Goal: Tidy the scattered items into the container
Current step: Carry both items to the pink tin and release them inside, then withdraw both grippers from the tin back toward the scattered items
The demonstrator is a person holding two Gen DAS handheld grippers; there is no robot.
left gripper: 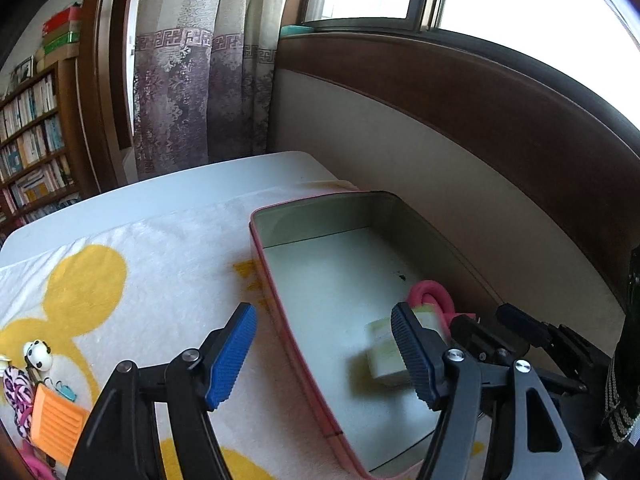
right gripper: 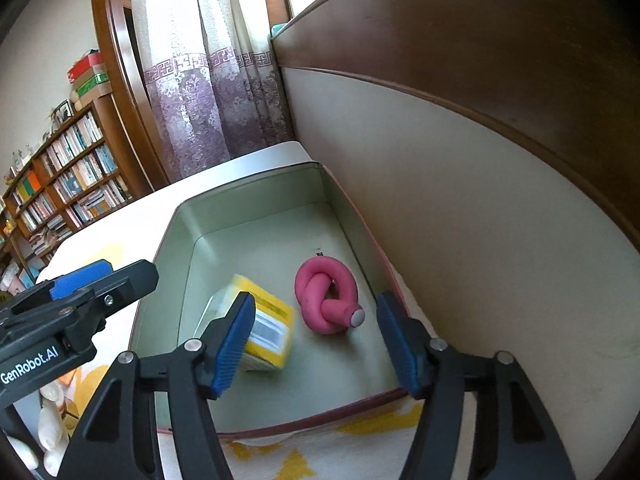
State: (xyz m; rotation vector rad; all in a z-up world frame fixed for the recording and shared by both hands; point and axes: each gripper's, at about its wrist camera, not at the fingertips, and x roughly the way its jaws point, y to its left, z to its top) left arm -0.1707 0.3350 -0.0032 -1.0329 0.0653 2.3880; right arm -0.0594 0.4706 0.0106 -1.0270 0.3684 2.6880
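Hovering spread and empty above the tin [right gripper: 256, 208], the right claw [right gripper: 316, 340] has the yellow box [right gripper: 272, 320] and pink knotted curler [right gripper: 326, 294] below-ahead; the open left claw [left gripper: 324, 356] sits nearer the leftover trinkets [left gripper: 38, 392], down-left.

Container [right gripper: 256, 216]: pink outside and rim, pale grey-green inside. Knotted foam tube [right gripper: 326, 294]: pink, grey end cap. Small box [right gripper: 266, 322]: yellow with a white barcode label. Cloth [left gripper: 132, 264] on the worktop: white with yellow shapes. Clip [left gripper: 56, 420], lower left of the left wrist view: orange, ribbed. Panda figure [left gripper: 38, 354]: white and black. Fingers [right gripper: 234, 344]: blue ribbed pads on black frames. Curtain [right gripper: 208, 92], upper centre: cream above, purple floral below, key-pattern band between.
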